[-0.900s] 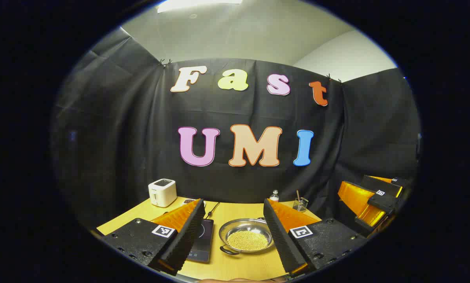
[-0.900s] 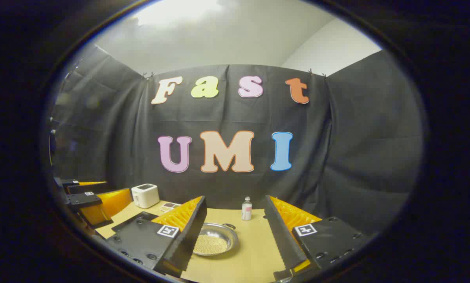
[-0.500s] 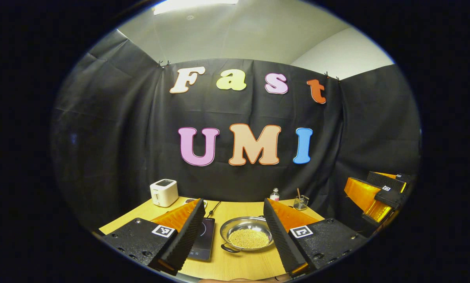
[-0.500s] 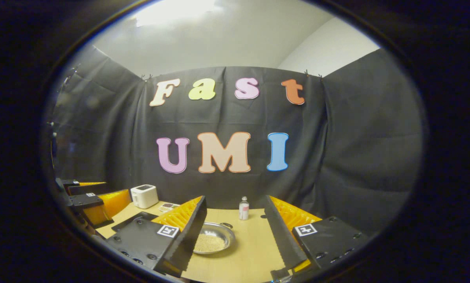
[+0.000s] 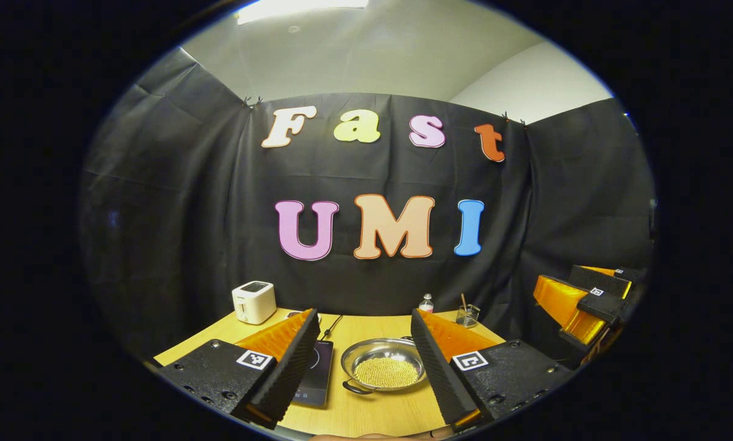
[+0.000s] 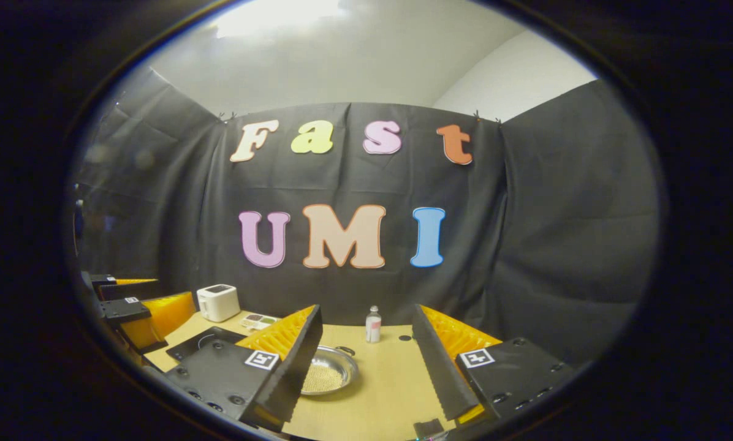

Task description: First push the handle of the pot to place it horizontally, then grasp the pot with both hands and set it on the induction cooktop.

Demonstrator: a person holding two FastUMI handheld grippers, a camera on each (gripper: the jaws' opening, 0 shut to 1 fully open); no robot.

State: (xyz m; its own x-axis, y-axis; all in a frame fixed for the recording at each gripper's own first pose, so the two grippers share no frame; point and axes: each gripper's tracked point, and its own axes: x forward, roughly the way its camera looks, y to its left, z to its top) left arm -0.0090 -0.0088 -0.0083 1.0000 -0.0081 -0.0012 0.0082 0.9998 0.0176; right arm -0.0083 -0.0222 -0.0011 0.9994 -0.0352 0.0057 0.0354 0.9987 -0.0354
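Two grippers held wide apart above a wooden table, left gripper framing the steel pot of yellow grains, induction cooktop at its 9 o'clock, right gripper with the pot at 9 o'clock, white toaster at 10 o'clock.

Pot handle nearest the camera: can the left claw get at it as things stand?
Probably yes. The left claw is open above the table, the pot sits between its fingers in the left gripper view, and nothing lies between them and the near handle.
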